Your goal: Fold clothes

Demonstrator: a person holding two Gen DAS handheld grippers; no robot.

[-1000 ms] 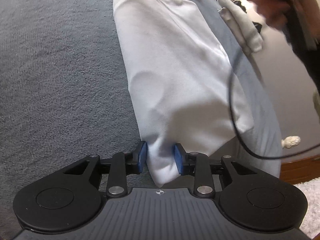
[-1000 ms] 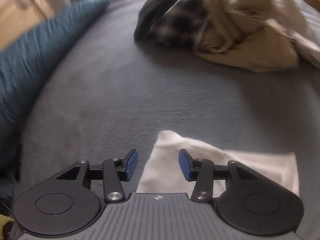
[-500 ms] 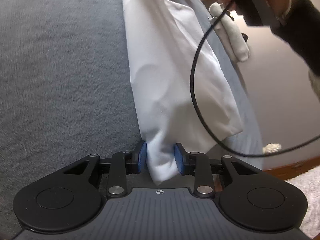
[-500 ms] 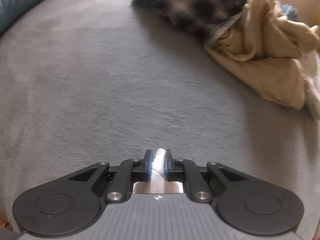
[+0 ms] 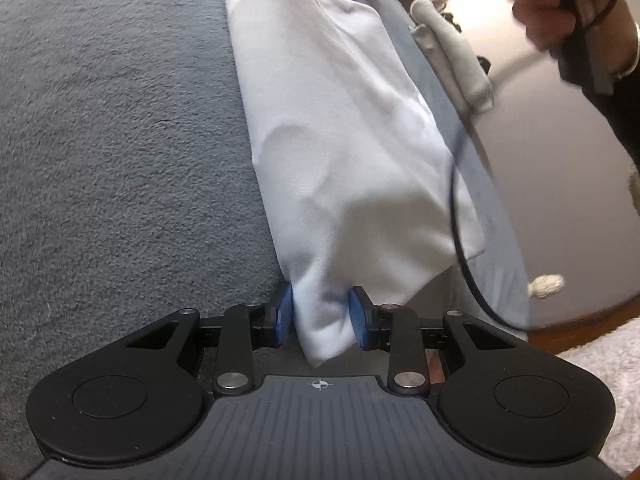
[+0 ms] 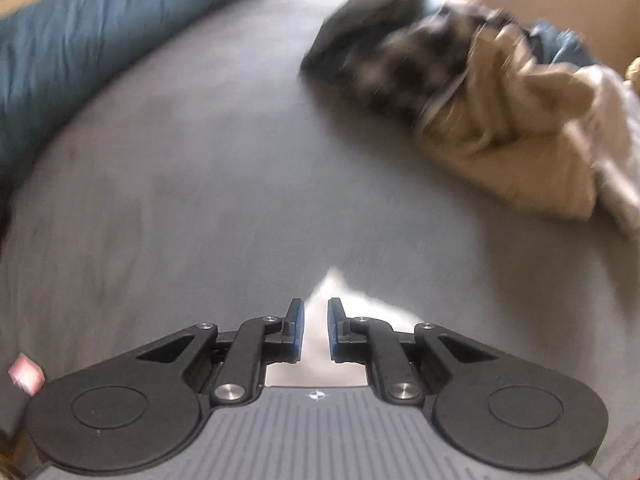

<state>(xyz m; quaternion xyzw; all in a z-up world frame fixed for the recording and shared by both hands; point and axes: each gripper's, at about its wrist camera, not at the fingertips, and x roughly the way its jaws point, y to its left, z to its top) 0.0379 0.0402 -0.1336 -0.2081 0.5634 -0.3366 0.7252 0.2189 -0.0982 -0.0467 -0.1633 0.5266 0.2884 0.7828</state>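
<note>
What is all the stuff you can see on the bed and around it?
white garment: one, white, stretched along the grey bed, its end corners in the two grippers
grey bed cover: one, grey, under everything
clothes pile: one heap, dark checked and beige pieces, far right of the bed
blue pillow: one, teal blue, far left edge
rolled cloth: one, off-white, bed's right edge
black cable: one, black, hanging over the garment
left gripper: black with blue pads, shut on a garment corner
right gripper: black with blue pads, shut on another corner
hand: one, top right, holding a dark handle
</note>
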